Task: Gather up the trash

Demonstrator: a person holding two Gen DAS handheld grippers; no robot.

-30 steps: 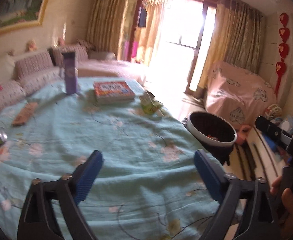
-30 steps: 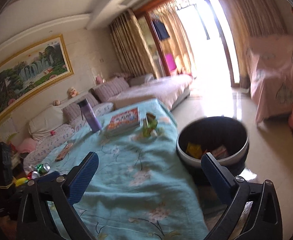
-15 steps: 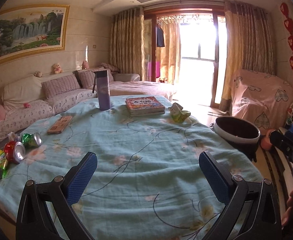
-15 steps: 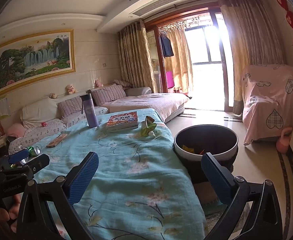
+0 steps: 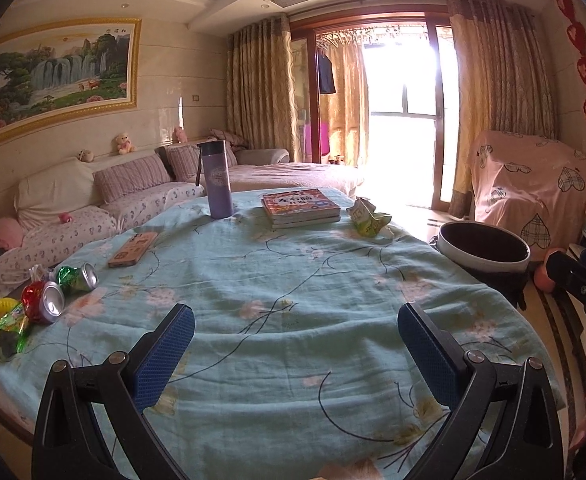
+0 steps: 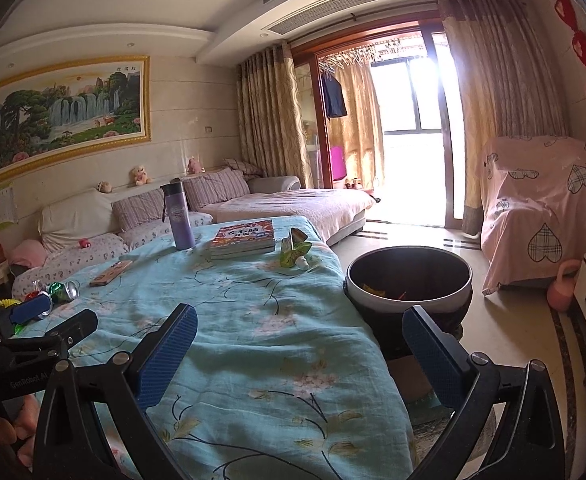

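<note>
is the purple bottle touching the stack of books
Apart. The left wrist view shows bare blue cloth between the purple bottle and the stack of books.

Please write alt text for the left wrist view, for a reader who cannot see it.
The open left claw hovers empty over a table with a blue floral cloth. Crushed cans lie at the left edge, a green wrapper beside books, a bin at right.

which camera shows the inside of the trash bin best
The right wrist view: it looks down into the bin, so yellow scraps at the bottom show. The left wrist view catches only its white rim and a dark interior, edge-on beside the table.
</note>
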